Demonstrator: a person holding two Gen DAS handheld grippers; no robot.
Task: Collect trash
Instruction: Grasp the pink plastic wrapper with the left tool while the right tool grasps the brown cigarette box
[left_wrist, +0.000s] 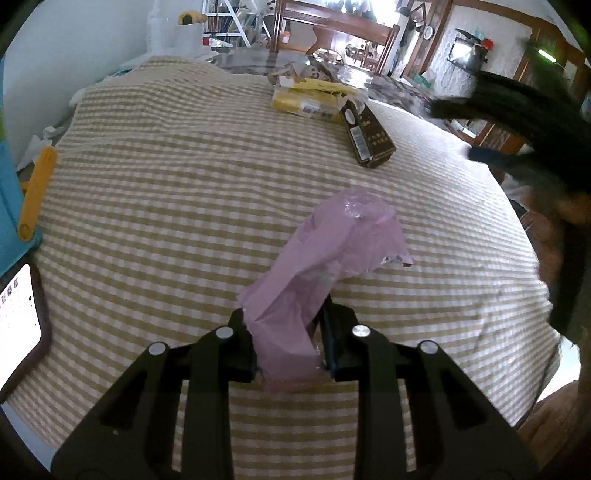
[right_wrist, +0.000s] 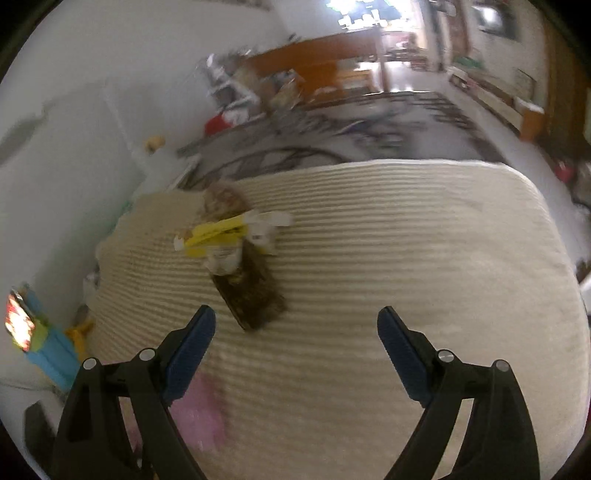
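**Ana:** Left wrist view first, biggest thing down. What fills it?

**Ben:** A table under a beige-and-white checked tablecloth (left_wrist: 177, 192), rounded by the lens. Past its far edge a dark glossy tabletop shows, then wooden furniture in a bright room.

**Ana:** And on the cloth?

**Ben:** Toward the far side lies a crumpled yellow package (left_wrist: 314, 98). Just in front of it, touching or nearly so, a dark brown carton (left_wrist: 367, 138) lies flat with a barcode on top. At the left edge there is an orange-yellow stick (left_wrist: 37, 188) against something blue, and below that a lit phone screen (left_wrist: 16, 314).

**Ana:** The tongs?

**Ben:** The left gripper (left_wrist: 290, 345) is pinched nearly together on a pink plastic bag (left_wrist: 332, 254), which rises from the pads and slumps away over the cloth. At the right edge a blurred dark shape with a hand behind it is the right gripper.

**Ana:** Right wrist view?

**Ben:** Smeared by motion. The right gripper (right_wrist: 295, 325) stands spread wide, nothing between its blue pads (right_wrist: 192, 350), above bare cloth. The brown carton sits just ahead of the left finger, with the yellow package beyond it. A patch of the pink bag shows low behind the left finger.
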